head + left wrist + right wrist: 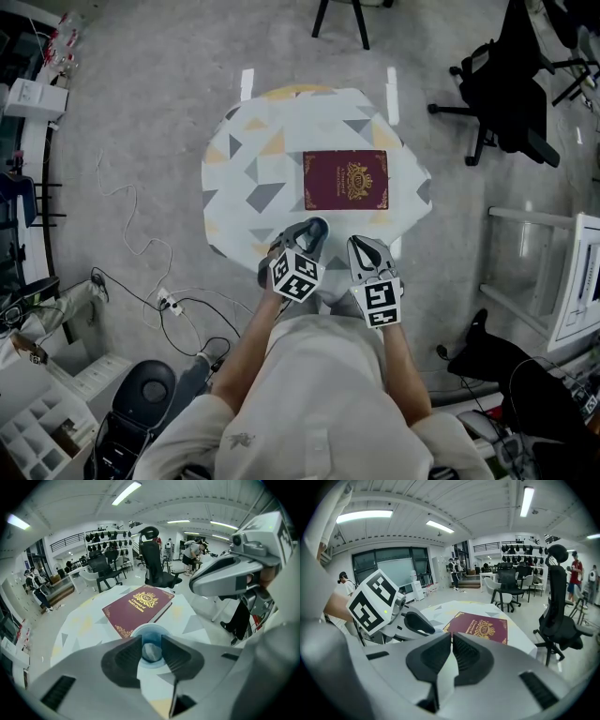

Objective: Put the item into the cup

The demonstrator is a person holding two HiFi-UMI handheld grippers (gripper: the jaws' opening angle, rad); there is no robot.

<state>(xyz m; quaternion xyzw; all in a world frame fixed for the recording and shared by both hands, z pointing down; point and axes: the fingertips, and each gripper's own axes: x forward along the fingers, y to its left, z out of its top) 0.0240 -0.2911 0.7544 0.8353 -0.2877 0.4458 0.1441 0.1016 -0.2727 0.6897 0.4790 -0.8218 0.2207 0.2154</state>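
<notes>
A small blue cup (315,228) stands on the patterned round table (244,178), near its front edge, just in front of a maroon book (345,180). My left gripper (309,234) hangs right over the cup. In the left gripper view its jaws (151,639) stand a narrow gap apart, shut on a crumpled grey-white item (151,651) inside the mouth of the cup (150,627). The book (138,607) lies beyond. My right gripper (364,246) hovers beside it to the right, shut and empty (452,637), with the left gripper (412,620) at its left and the book (480,626) ahead.
A black office chair (506,84) stands on the floor at the far right and a white rack (562,272) at the right. Cables and a power strip (169,302) lie on the floor to the left. People stand far off in the room.
</notes>
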